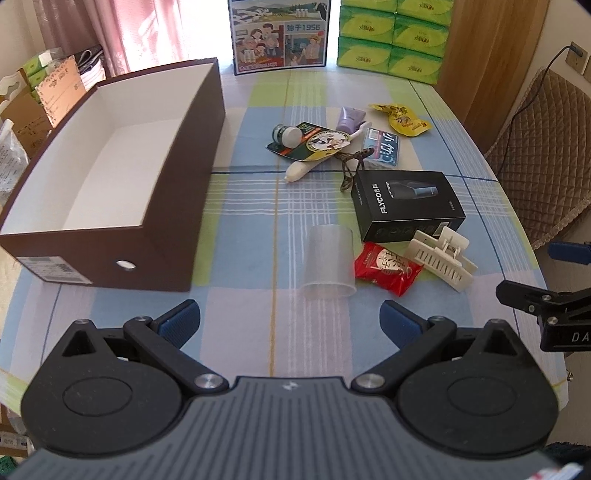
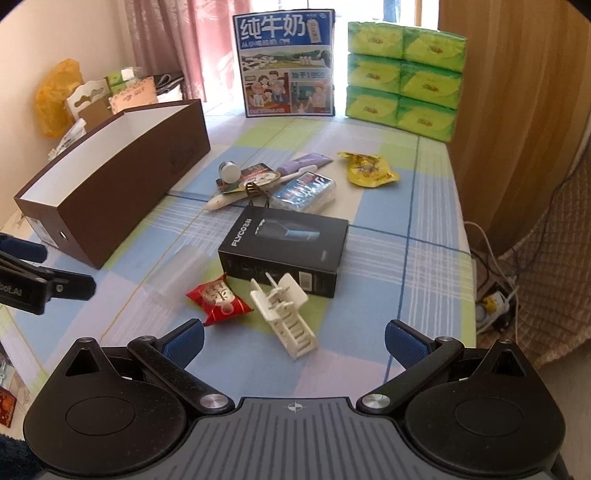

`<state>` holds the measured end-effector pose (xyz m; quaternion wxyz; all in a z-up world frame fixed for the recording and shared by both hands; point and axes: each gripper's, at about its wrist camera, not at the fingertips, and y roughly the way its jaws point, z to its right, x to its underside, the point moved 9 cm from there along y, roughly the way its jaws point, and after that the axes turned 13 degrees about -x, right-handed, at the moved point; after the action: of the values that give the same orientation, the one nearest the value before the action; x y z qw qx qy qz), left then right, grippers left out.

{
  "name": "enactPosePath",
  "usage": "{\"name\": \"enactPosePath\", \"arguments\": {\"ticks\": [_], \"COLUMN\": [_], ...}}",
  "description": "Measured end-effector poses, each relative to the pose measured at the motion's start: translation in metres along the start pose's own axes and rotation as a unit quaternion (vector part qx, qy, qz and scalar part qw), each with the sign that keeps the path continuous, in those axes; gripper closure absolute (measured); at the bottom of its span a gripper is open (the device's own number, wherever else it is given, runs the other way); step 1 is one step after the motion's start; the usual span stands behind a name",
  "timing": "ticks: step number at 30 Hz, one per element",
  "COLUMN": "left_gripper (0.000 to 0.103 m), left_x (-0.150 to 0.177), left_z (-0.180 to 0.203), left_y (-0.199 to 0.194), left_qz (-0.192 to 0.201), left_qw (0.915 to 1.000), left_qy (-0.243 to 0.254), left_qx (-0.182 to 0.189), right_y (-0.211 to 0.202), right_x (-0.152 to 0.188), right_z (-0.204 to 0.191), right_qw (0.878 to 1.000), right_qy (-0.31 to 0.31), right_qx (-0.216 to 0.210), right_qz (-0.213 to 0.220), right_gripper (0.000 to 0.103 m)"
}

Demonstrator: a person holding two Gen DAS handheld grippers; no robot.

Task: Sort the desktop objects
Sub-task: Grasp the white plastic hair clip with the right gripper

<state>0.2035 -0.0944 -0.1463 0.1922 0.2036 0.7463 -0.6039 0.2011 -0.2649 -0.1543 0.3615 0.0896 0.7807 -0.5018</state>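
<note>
An empty brown box with a white inside stands at the table's left; it also shows in the right wrist view. Loose objects lie to its right: a clear plastic cup on its side, a red snack packet, a white hair claw, a black FLYCO box, a tissue pack, a yellow packet, a purple tube and a small jar. My left gripper is open and empty, just short of the cup. My right gripper is open and empty, just short of the hair claw.
A milk carton poster box and stacked green tissue packs stand at the table's far edge. A quilted chair stands right of the table. Cartons and bags sit beyond the brown box at left. The right gripper's arm shows at the left view's right edge.
</note>
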Motion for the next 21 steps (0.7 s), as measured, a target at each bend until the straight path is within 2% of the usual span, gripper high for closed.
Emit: {"name": "enactPosePath", "arguments": {"ticks": [8, 18, 21], "left_gripper": [0.001, 0.003, 0.004], "left_x": [-0.002, -0.013, -0.018], "left_z": [0.013, 0.023, 0.026], "left_y": [0.029, 0.06, 0.069], "left_qz": [-0.015, -0.021, -0.021], "left_qw": [0.9997, 0.9994, 0.9992], "left_qy": [0.016, 0.026, 0.032], "left_qx": [0.01, 0.01, 0.012], "right_y": [0.027, 0.064, 0.072], "right_x": [0.003, 0.002, -0.001], "right_z": [0.011, 0.02, 0.019], "right_qw": [0.999, 0.997, 0.997], "right_qy": [-0.02, -0.051, -0.061], "right_qx": [-0.022, -0.039, -0.044], "right_qz": [-0.012, -0.034, -0.033], "right_gripper": [0.002, 0.031, 0.035]}}
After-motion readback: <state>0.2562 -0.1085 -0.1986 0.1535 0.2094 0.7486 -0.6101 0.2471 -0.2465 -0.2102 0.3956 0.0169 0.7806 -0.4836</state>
